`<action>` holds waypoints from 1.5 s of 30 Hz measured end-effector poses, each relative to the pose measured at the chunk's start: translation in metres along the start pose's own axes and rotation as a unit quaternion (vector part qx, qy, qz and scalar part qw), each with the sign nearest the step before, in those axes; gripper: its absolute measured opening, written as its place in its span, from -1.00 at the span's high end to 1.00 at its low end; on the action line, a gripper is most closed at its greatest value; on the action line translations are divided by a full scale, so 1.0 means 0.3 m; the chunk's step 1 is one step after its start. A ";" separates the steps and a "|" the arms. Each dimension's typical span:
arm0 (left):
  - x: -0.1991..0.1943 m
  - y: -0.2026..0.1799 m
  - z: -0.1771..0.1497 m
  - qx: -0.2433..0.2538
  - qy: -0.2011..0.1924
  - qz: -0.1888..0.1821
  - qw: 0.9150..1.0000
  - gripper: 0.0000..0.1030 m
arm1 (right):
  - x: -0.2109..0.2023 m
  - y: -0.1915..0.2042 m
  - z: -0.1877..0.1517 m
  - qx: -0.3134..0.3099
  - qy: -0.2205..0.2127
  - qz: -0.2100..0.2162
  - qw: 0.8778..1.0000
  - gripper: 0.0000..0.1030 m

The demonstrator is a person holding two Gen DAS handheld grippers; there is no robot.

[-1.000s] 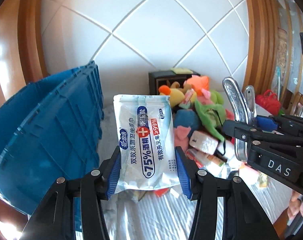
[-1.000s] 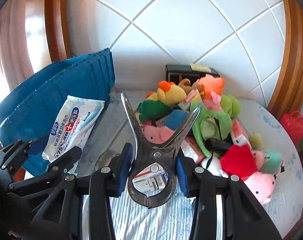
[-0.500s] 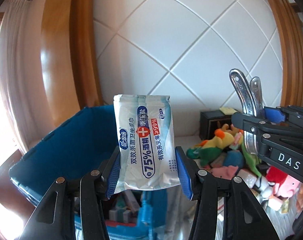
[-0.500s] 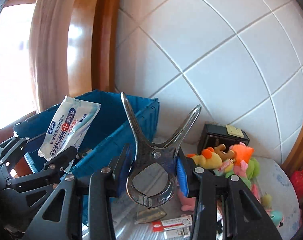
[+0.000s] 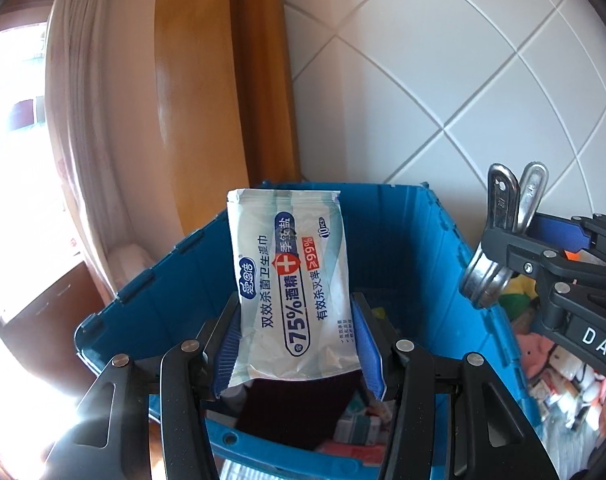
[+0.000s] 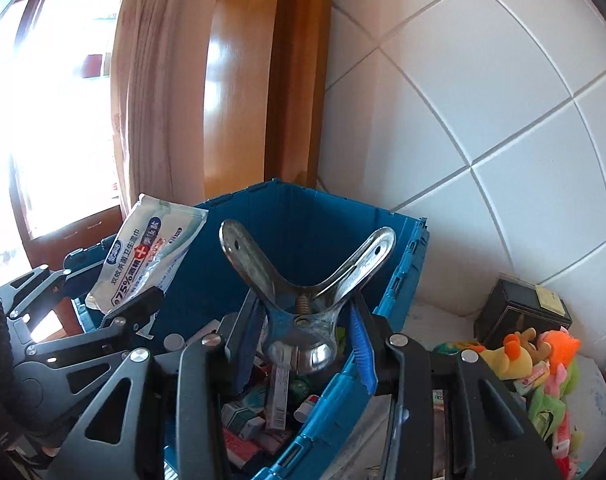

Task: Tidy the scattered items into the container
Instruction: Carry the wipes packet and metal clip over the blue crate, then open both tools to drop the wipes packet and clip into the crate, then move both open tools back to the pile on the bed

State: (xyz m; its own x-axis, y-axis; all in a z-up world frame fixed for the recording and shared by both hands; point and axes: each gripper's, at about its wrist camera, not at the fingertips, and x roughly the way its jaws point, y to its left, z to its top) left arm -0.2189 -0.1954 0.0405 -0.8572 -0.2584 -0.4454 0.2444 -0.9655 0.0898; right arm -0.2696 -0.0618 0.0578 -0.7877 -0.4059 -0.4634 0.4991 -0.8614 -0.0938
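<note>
crate (image 5: 407, 216) contents half-hidden, wipes pack (image 5: 293, 280) foot masked

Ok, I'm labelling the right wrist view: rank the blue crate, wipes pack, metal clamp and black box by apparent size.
1. blue crate
2. wipes pack and metal clamp: look alike, and nearness inflates both, so unranked
3. black box, though it sits farther away
</note>
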 end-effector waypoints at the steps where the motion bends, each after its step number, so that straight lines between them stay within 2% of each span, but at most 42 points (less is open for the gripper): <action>1: 0.021 0.013 -0.004 -0.001 0.006 0.002 1.000 0.02 | 0.020 0.014 -0.001 -0.001 0.006 0.003 1.000 0.21; 9: 0.136 0.066 -0.033 -0.005 0.036 0.000 0.999 -0.02 | 0.129 0.059 -0.027 0.002 0.039 0.003 0.999 0.21; 11: 0.158 0.072 -0.036 -0.006 0.040 -0.004 0.999 -0.18 | 0.146 0.054 -0.035 0.005 0.047 0.001 0.999 0.21; 12: 0.169 0.075 -0.037 -0.007 0.043 -0.005 0.999 -0.35 | 0.152 0.049 -0.039 0.008 0.052 0.001 0.999 0.21; 13: 0.172 0.073 -0.039 -0.008 0.042 -0.004 0.999 -0.51 | 0.156 0.043 -0.041 0.011 0.055 0.001 0.998 0.14; 14: 0.173 0.071 -0.040 -0.008 0.042 -0.003 0.999 -0.57 | 0.156 0.039 -0.041 0.012 0.055 -0.002 0.998 0.03; 16: 0.179 0.068 -0.044 -0.009 0.043 -0.004 0.999 -0.58 | 0.151 0.034 -0.040 0.011 0.052 -0.010 0.999 -0.58; 18: 0.179 0.054 -0.049 -0.009 0.046 -0.004 0.999 -0.59 | 0.144 0.033 -0.040 0.009 0.047 -0.017 0.999 -0.69; 29: 0.163 0.049 -0.066 -0.014 0.052 -0.006 0.999 -0.66 | 0.119 0.030 -0.056 0.009 0.049 -0.018 0.999 -0.71; 34: 0.106 0.036 -0.075 -0.014 0.049 -0.014 0.999 -0.69 | 0.063 0.022 -0.064 0.011 0.041 -0.018 0.999 -0.90; 41: 0.030 0.009 -0.090 -0.014 0.061 -0.022 0.998 -0.71 | -0.024 0.007 -0.084 0.014 0.036 -0.021 0.999 -0.90; 43: 0.009 -0.005 -0.095 -0.011 0.067 -0.027 0.997 -0.72 | -0.050 -0.002 -0.092 0.016 0.035 -0.025 0.999 -1.00; 45: -0.012 -0.023 -0.097 -0.006 0.070 -0.028 0.997 -0.72 | -0.076 -0.012 -0.100 0.017 0.034 -0.028 0.999 -1.00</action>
State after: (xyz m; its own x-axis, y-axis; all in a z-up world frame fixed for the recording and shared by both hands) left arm -0.2044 -0.1869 0.0156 -0.7984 -0.1956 -0.5695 0.2034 -0.9778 0.0507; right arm -0.2424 -0.0403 0.0422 -0.7872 -0.3357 -0.5173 0.4408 -0.8929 -0.0913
